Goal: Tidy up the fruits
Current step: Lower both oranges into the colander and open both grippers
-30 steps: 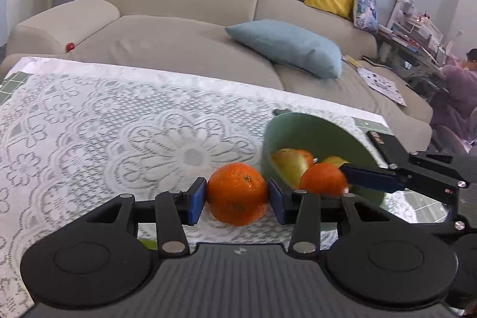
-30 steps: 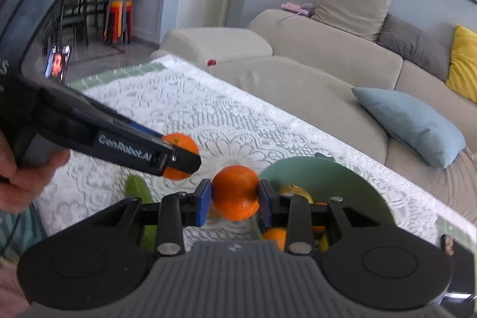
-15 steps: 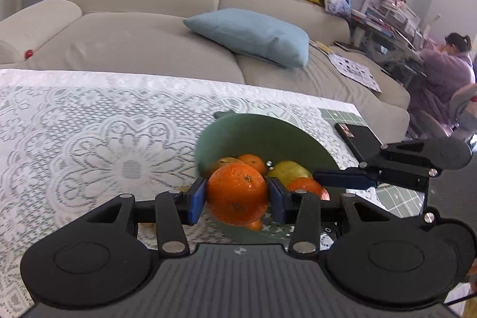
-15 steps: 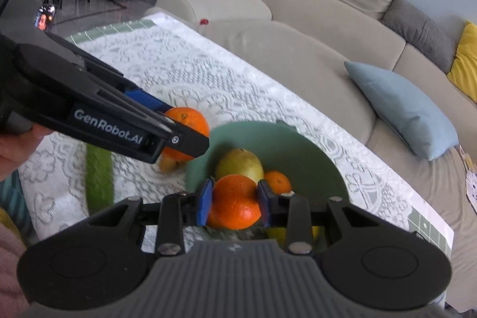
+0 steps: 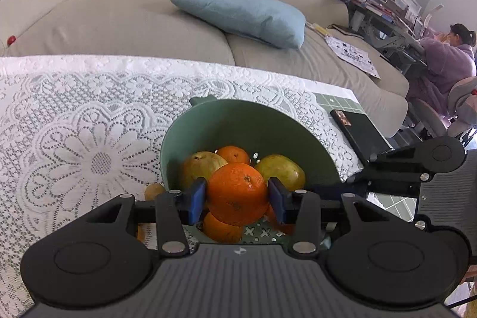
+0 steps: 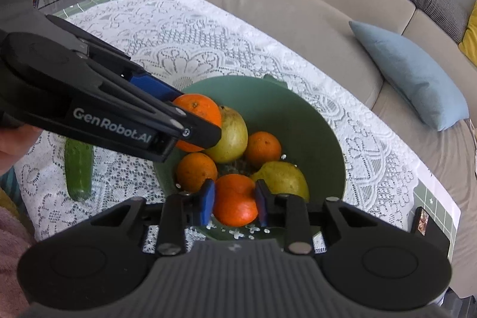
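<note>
The left gripper (image 5: 237, 196) pinches an orange (image 5: 237, 192) over the green bowl (image 5: 247, 121) — the right gripper (image 6: 235, 201) pinches another orange (image 6: 236, 200) low inside it, beside two pears (image 6: 232, 136).

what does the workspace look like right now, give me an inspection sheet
surface: table under white lace tablecloth
job's things: green bowl holding two loose oranges and two yellow-green fruits
clutter: cucumber left of the bowl; black phone at the table edge
grippers: left gripper shut on an orange over the bowl; right gripper shut on another orange over the bowl
cables: nothing seen
surroundings: beige sofa, blue pillow, seated person
</note>
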Motion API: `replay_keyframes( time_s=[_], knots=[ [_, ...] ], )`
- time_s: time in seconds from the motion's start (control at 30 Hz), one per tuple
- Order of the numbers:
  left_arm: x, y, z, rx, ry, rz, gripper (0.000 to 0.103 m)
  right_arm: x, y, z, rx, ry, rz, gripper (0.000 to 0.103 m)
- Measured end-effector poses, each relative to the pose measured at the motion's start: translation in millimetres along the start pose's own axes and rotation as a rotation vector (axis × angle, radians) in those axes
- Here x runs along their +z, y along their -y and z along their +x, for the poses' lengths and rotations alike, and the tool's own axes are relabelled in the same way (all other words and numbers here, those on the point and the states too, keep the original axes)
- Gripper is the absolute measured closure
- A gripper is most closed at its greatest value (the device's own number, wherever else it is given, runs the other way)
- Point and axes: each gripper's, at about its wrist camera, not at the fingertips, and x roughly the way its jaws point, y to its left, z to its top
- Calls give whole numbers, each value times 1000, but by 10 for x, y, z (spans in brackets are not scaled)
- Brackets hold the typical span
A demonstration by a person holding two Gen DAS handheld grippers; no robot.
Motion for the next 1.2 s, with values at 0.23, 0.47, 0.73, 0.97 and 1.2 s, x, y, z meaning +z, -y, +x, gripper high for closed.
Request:
replay_keyframes(
  time_s=[0.23, 0.47, 0.73, 0.97, 1.2],
  knots=[
    [8, -45, 151, 5, -39, -32, 52, 55, 65, 111, 8, -28, 6, 96],
    [-35, -48, 247, 6, -65, -24, 52, 54, 61, 216, 12, -56, 19, 93],
    [-44, -8, 273, 27, -63, 15, 52, 55, 20, 249, 8, -62, 10, 86],
    [-54, 1, 273, 26, -64, 36, 52, 41, -11, 257, 4, -65, 8, 78],
    [-68, 1, 234, -1, -61, 29, 44, 39, -25, 206, 0, -56, 7, 66]
  ],
)
